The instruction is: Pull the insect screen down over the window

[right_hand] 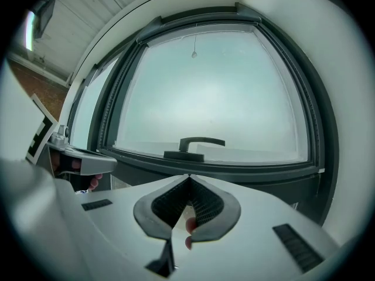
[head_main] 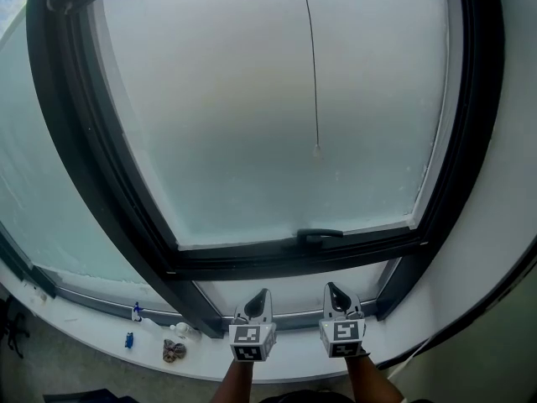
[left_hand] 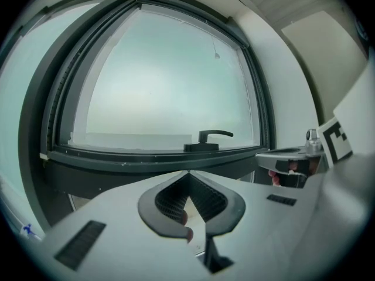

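In the head view, one window (head_main: 252, 99) filled the frame, with its single handle (head_main: 319, 235) at 6 o'clock. One pull cord (head_main: 316, 74) hung from 12 o'clock. It probably belonged to the insect screen, which was not drawn down and not visible.

Two claws, the left claw (head_main: 261, 295) and the right claw (head_main: 331, 289), sat side by side at 6 o'clock, aimed at the frame, likely to approach together.

In the left gripper view, its jaws were pressed together on nothing.

In the right gripper view, the jaws were likewise together and empty, with the handle at 12 o'clock.
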`<action>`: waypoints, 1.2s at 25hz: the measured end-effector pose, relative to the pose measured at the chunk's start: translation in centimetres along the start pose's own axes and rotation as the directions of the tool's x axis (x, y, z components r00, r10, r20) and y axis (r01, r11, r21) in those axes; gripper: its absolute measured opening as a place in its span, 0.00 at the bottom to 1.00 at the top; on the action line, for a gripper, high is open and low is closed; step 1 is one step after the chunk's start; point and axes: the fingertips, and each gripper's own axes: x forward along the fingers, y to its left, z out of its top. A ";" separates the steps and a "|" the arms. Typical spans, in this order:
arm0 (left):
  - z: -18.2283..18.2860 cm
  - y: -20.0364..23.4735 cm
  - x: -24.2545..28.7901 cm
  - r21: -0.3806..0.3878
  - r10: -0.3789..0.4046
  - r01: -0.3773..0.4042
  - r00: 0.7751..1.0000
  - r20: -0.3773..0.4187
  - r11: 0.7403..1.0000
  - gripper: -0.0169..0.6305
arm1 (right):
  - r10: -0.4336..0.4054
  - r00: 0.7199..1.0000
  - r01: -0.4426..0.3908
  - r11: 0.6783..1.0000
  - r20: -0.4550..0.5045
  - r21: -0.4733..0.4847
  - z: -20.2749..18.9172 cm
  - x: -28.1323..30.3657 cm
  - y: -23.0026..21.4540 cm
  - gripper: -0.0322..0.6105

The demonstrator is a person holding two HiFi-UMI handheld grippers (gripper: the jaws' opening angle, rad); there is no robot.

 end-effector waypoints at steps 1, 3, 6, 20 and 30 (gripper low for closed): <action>0.4 -0.2 0.3 0.022 0.006 -0.006 1.000 0.006 1.000 0.03 | 0.007 1.000 -0.007 1.000 0.009 -0.001 0.4 0.2 -0.2 0.06; 2.0 -0.7 0.4 0.058 0.027 -0.027 1.000 0.012 0.998 0.03 | 0.021 1.000 -0.020 0.999 0.016 -0.034 1.5 0.3 -0.7 0.05; 3.9 -1.1 1.1 0.060 0.046 -0.048 0.998 0.032 0.997 0.03 | 0.033 0.999 -0.031 0.998 0.031 -0.057 3.1 0.8 -1.4 0.06; 11.3 -1.0 2.9 0.111 0.044 -0.067 0.980 0.194 0.992 0.03 | 0.085 0.981 -0.065 0.991 0.173 -0.117 11.4 2.7 -2.3 0.06; 22.5 0.4 2.3 0.313 0.052 -0.178 0.927 0.371 0.933 0.03 | 0.071 0.947 0.020 0.960 0.313 -0.280 21.6 3.0 -5.0 0.06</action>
